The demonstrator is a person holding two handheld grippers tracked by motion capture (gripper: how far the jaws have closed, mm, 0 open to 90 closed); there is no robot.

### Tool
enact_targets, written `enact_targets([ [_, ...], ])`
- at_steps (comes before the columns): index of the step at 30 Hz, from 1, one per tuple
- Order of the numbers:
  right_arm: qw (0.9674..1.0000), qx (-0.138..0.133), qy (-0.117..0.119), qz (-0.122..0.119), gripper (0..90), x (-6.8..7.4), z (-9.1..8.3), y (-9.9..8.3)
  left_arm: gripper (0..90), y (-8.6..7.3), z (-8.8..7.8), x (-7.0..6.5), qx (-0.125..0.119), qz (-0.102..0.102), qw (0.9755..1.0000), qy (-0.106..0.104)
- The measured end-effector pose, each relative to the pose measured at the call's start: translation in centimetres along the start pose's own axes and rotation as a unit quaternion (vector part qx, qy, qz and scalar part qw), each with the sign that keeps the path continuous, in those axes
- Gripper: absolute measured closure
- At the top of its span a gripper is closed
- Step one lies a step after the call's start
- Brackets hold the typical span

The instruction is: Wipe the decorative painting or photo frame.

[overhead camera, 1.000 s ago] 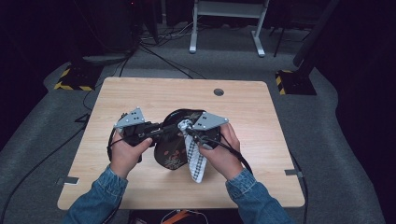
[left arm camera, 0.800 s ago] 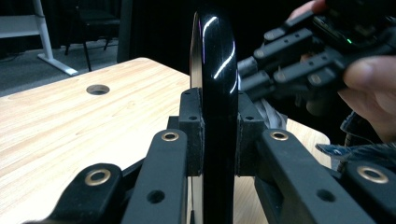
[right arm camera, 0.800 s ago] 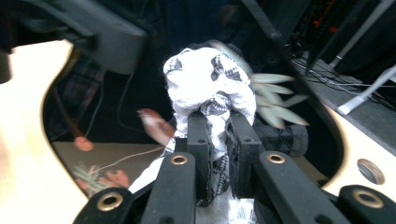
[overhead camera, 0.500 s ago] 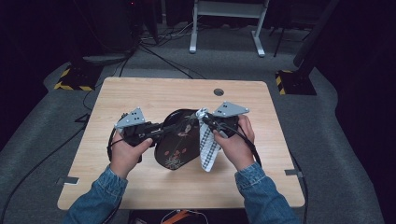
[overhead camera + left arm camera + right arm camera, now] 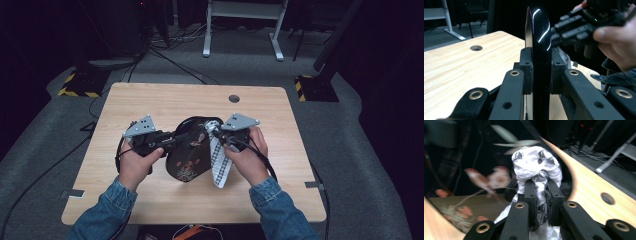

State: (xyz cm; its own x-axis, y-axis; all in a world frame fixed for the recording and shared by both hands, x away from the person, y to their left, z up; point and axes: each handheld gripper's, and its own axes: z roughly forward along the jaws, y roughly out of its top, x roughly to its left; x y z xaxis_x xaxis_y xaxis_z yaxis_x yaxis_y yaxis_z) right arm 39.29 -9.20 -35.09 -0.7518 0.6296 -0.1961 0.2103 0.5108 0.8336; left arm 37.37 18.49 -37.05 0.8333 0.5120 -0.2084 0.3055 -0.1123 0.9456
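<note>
A black plate (image 5: pixel 187 152) with a painted pattern of birds and flowers is held tilted above the middle of the wooden table (image 5: pixel 165 102), and it serves here as the landmark. It is gripped at its left edge by the left gripper (image 5: pixel 175 138), whose jaws are closed on the rim. In the left gripper view the plate (image 5: pixel 539 45) is seen edge-on and upright, a glossy black band clamped between the two pads (image 5: pixel 527 72), with the table (image 5: pixel 461 65) spread out behind it to the left.

At the plate's upper right edge a white cloth with a dark pattern (image 5: pixel 219 160) is pinched by the right gripper (image 5: pixel 216 131) — its jaws are shut on a bunched fold of the fabric. From that point the cloth is seen hanging down along the plate's right side, its loose end reaching to about the level of the plate's lower rim. In the right gripper view the cloth (image 5: pixel 537 165) is bunched above the jaws and pressed against the plate's painted face (image 5: pixel 484 180), though that face is blurred there.

The person's left hand (image 5: pixel 134 162) is placed left of the plate and the right hand (image 5: pixel 247 157) right of it, both in denim sleeves. A round hole (image 5: pixel 234 98) in the tabletop lies beyond the plate, well apart from it.
</note>
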Motion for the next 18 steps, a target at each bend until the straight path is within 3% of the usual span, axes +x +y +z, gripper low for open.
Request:
enact_targets([
  [5,0.9993,0.009,0.013,-0.035,81.2,2.2,0.8,0.0,77.9,0.0,0.0,0.0,0.0,-0.002,1.0,0.002],
  [13,0.9972,0.011,0.05,-0.054,81.2,4.2,1.4,0.1,78.0,0.0,0.1,0.0,-0.001,-0.004,1.0,0.001],
  [18,0.9971,0.006,0.058,-0.048,81.3,4.1,1.5,0.0,78.0,0.0,0.1,0.0,-0.002,-0.002,1.0,0.002],
])
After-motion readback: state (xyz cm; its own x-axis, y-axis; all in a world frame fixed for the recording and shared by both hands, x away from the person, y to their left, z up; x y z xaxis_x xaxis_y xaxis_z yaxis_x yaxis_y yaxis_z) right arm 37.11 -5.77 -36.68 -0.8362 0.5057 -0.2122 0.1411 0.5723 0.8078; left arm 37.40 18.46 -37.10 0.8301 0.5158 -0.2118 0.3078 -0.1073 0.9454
